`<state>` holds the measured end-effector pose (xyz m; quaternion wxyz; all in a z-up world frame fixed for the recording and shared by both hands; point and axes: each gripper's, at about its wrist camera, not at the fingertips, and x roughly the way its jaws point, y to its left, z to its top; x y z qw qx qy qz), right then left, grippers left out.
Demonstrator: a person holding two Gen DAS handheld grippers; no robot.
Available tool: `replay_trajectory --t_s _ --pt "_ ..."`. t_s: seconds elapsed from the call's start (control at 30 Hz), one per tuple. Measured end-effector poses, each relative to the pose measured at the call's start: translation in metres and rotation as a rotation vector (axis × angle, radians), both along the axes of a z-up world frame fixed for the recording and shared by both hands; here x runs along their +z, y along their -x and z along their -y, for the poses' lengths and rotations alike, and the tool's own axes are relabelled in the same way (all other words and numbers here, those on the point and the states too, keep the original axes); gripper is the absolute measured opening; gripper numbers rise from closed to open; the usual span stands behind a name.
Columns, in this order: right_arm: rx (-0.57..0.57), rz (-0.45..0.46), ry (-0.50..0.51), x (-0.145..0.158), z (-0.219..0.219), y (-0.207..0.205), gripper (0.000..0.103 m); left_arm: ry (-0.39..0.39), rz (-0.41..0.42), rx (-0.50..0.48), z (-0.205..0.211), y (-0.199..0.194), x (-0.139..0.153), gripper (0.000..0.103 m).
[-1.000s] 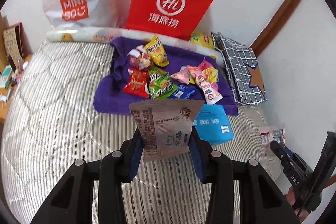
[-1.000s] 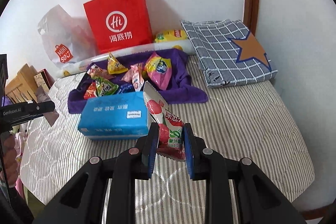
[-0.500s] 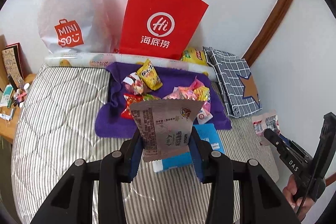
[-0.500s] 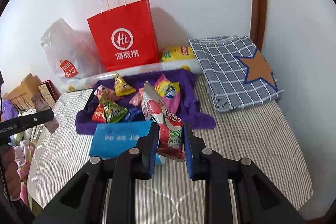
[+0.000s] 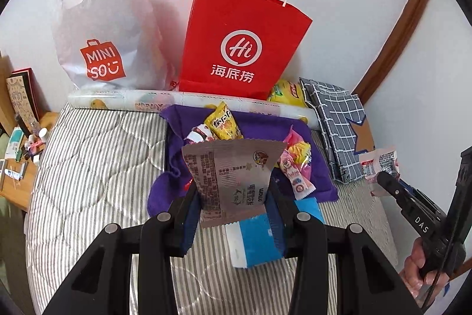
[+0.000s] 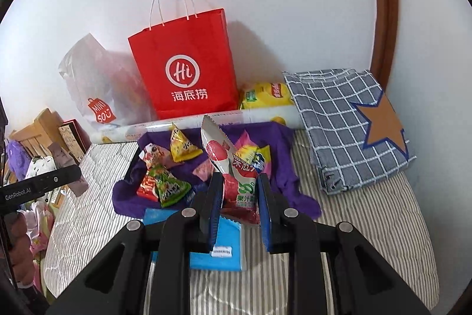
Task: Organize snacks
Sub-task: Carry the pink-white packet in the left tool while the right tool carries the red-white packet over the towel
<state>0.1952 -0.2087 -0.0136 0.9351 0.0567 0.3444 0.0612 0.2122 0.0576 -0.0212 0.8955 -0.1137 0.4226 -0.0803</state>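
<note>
My left gripper (image 5: pixel 233 205) is shut on a grey-brown snack packet (image 5: pixel 233 173), held upright above the striped bed. My right gripper (image 6: pixel 239 197) is shut on a red-and-white fruit candy packet (image 6: pixel 230 167); the same packet (image 5: pixel 380 164) shows at the right edge of the left wrist view. Beyond both lies a purple cloth (image 6: pixel 280 138) with several snack packets on it, among them a yellow triangular packet (image 6: pixel 181 145) and a green one (image 6: pixel 169 186). A red paper bag (image 5: pixel 242 46) and a white plastic bag (image 5: pixel 103 25) stand against the wall.
A blue tissue pack (image 6: pixel 218 244) lies on the striped bed (image 5: pixel 94 167) just under the grippers. A folded checked cloth with a star (image 6: pixel 348 126) sits at the right. A yellow chip bag (image 6: pixel 265 93) leans by the wall. A cluttered wooden side table (image 5: pixel 17 161) is at left.
Both grippers rose and drew back from the purple cloth with their packets still held. The bags against the wall now show in full and the blue tissue pack sits lower in view.
</note>
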Motion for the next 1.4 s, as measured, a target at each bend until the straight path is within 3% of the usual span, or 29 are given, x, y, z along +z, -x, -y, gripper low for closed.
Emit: replay_trajectory --t_s 0.43,0.93,1.4 --pt "0.035 -0.031 -0.026 -0.013 -0.011 -0.044 0.023 -0.006 -0.023 0.019 -0.010 -0.035 -0.010 0.040" --pt "0.067 -0.084 -0.019 -0.047 -0.029 -0.104 0.023 -0.015 -0.088 -0.002 -0.003 -0.089 -0.042 0.040" --pt "0.147 -0.138 -0.119 -0.074 -0.039 -0.142 0.024 -0.019 -0.125 -0.036 0.014 -0.125 -0.061 0.040"
